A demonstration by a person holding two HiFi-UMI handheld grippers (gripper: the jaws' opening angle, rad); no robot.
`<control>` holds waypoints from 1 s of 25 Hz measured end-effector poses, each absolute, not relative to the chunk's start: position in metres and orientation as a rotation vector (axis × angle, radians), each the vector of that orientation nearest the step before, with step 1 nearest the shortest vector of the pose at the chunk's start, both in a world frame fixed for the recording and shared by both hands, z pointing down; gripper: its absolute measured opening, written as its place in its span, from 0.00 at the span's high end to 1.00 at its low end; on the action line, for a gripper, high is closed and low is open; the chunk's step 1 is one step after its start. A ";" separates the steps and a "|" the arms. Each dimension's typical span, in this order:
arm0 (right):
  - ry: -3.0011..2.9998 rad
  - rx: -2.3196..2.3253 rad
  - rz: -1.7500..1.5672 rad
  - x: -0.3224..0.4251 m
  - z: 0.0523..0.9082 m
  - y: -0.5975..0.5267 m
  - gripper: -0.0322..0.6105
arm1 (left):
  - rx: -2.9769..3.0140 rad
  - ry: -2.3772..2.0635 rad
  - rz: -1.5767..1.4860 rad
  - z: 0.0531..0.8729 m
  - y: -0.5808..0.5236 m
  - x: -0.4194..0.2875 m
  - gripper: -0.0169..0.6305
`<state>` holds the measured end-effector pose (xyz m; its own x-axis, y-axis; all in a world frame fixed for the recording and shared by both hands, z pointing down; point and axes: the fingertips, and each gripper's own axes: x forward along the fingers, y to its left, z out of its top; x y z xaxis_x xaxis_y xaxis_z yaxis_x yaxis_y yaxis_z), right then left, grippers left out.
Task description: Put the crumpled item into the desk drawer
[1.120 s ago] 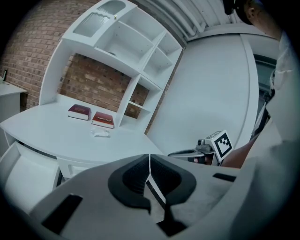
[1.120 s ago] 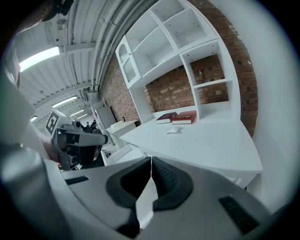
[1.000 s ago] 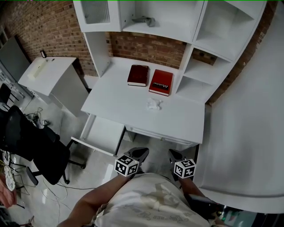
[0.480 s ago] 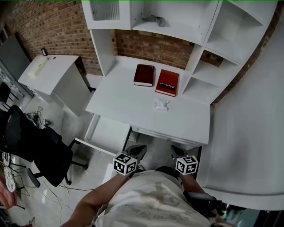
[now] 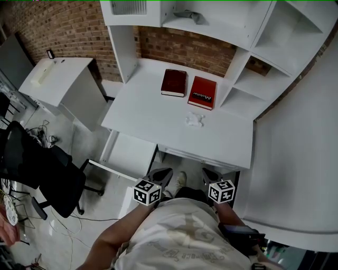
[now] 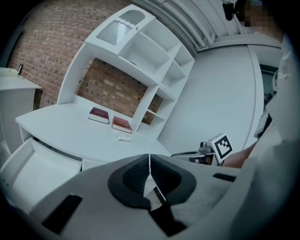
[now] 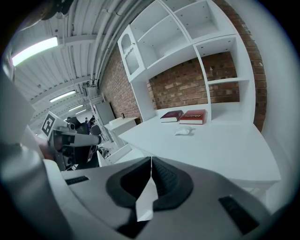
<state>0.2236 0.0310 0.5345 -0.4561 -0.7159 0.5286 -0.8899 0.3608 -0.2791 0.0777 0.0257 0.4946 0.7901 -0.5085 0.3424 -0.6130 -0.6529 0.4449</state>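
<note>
White: desk (image 5: 158,116), drawer (image 5: 132,155), shelves (image 5: 274,47), crumpled item (image 5: 194,119). Dark maroon book (image 5: 174,83), bright red book (image 5: 203,93). Red-brown brick pattern: wall (image 5: 63,26). Black: chair (image 5: 37,169). Black-and-white squares: marker cubes (image 5: 147,191).

The person's chest hides both hands and the rear of the left claw (image 5: 162,174) and right claw (image 5: 207,174); the head view shows only their black tips and marker cubes. Ahead of the left claw, the open drawer (image 5: 128,153) passes under the desk top, its far end out of sight. Well ahead of the right claw, the crumpled item (image 5: 194,119) is too small to tell its material, and the print on the red book (image 5: 202,93) beyond it cannot be read. Far beyond both claws, a grey thing (image 5: 188,16) on the top shelf is too small to name.
</note>
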 end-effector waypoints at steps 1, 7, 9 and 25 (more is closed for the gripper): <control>-2.308 1.415 0.779 0.224 0.536 0.029 0.91 | 2.418 -0.841 0.250 0.496 0.023 0.076 0.93; -2.305 1.407 0.802 0.219 0.542 0.010 0.91 | 2.389 -0.873 0.257 0.501 0.006 0.064 0.93; -2.318 1.393 0.796 0.215 0.541 0.002 0.91 | 2.389 -0.870 0.267 0.503 0.000 0.066 0.93; -2.350 1.364 0.801 0.214 0.544 -0.084 0.91 | 2.422 -0.813 0.362 0.510 -0.061 0.086 0.93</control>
